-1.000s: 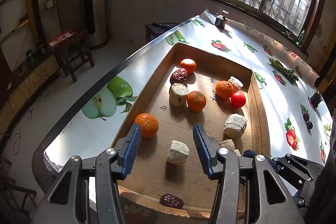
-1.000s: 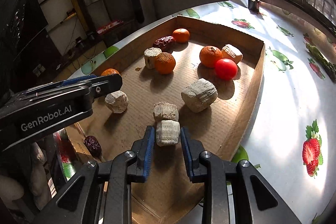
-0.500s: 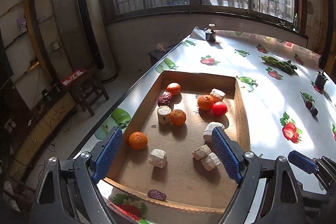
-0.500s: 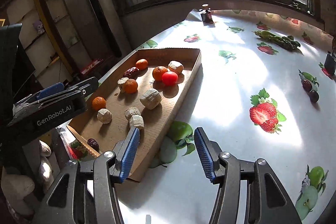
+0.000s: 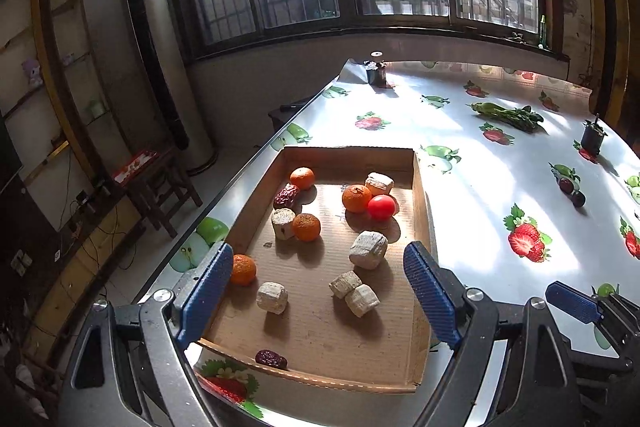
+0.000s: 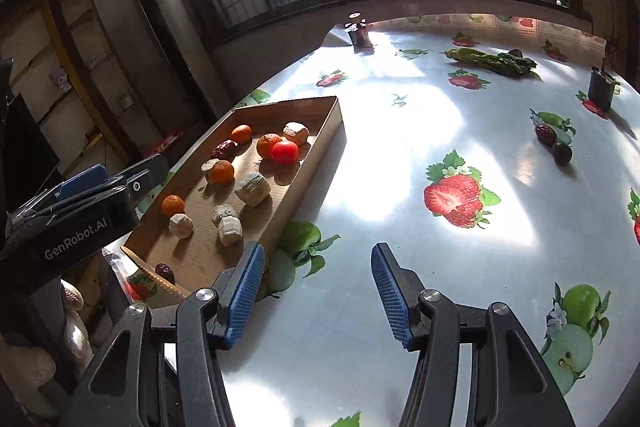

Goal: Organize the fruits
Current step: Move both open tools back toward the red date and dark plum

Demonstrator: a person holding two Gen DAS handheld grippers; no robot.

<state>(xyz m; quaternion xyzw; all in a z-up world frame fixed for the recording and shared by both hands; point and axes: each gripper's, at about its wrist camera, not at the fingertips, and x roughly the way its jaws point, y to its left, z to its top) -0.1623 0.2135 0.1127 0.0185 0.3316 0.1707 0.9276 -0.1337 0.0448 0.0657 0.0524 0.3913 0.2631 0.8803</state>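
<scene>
A shallow cardboard tray (image 5: 420, 211) lies near the table's left edge; it also shows in the right wrist view (image 6: 320, 147). In it lie several oranges (image 5: 356, 198), a red tomato (image 5: 381, 207), two dark dates (image 5: 286, 195) and several pale chunks (image 5: 368, 249). My left gripper (image 5: 318, 291) is open and empty, held above the tray's near end. My right gripper (image 6: 316, 291) is open and empty, over the bare tablecloth right of the tray. The left gripper's body (image 6: 72, 227) shows at the left of the right wrist view.
The tablecloth (image 6: 440, 107) carries printed fruit pictures. Two dark dates (image 6: 554, 143) lie on it at the far right. A green vegetable bundle (image 6: 492, 61) lies at the back. Small dark containers (image 6: 600, 89) (image 6: 356, 33) stand at the back. The table edge runs just left of the tray.
Both grippers have pulled back and up from the tray and opened wide. The right gripper released the pale chunk it was around and swung right over the tablecloth.
</scene>
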